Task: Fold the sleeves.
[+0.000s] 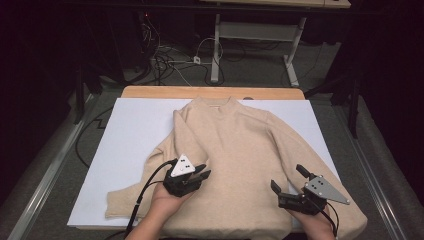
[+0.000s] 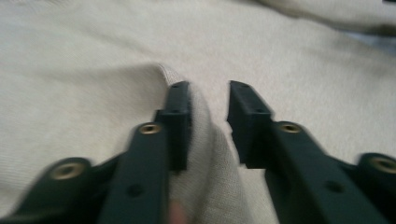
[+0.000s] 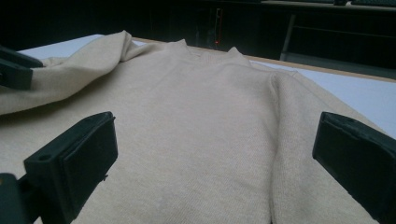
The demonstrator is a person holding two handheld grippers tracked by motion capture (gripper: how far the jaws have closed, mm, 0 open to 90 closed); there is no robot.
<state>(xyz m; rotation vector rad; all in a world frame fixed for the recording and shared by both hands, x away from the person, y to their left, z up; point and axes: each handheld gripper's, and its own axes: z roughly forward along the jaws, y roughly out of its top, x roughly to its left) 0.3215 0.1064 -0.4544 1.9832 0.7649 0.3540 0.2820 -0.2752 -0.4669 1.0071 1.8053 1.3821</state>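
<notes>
A beige knit sweater (image 1: 240,140) lies face up on a white board (image 1: 135,125), collar at the far side, sleeves spread down and outward. My left gripper (image 1: 202,170) rests low on the sweater near its left sleeve. In the left gripper view a raised fold of the knit (image 2: 205,140) stands between the jaws of the left gripper (image 2: 209,88), lying against one jaw and loose from the other. My right gripper (image 1: 286,176) hovers wide open over the sweater's lower right, and in the right gripper view the right gripper (image 3: 215,126) has nothing between its jaws.
The board lies on a wooden table (image 1: 210,92), its far edge showing behind the collar. Beyond it are a dark floor, cables (image 1: 170,62) and a white desk frame (image 1: 260,35). Bare board lies left of the sweater.
</notes>
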